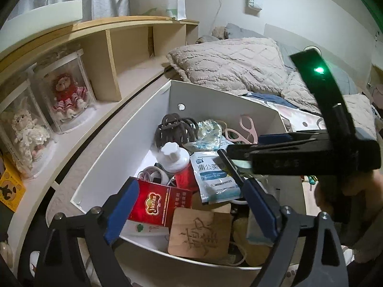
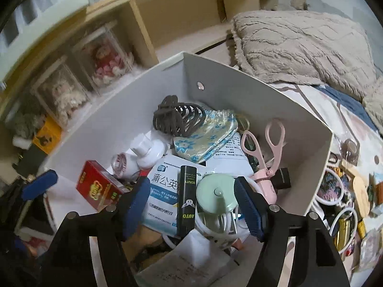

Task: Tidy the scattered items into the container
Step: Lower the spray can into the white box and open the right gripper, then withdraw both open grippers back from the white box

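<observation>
The white container (image 2: 263,100) sat on the bed, beside a wooden shelf (image 2: 182,7) at ten o'clock and a beige fluffy pillow (image 2: 299,45) at one o'clock, and it was already crowded with things. The right gripper (image 2: 190,203) hung over its near half with its fingers released, nothing pressed between the blue pads; a black tube (image 2: 186,201) and a mint green round lid (image 2: 216,195) lay beneath the gap. The left gripper (image 1: 191,208) also stood spread wide over the near rim, gripping nothing, with a red box (image 1: 159,205) and a carved wooden tile (image 1: 199,234) below it. Deeper in the container lay a brown hair claw (image 2: 177,117), a blue floral pouch (image 2: 205,141), pink scissors (image 2: 265,150) and a white sachet (image 1: 213,177). More scattered items (image 2: 344,191) remained on the bed at three o'clock, outside the container wall
</observation>
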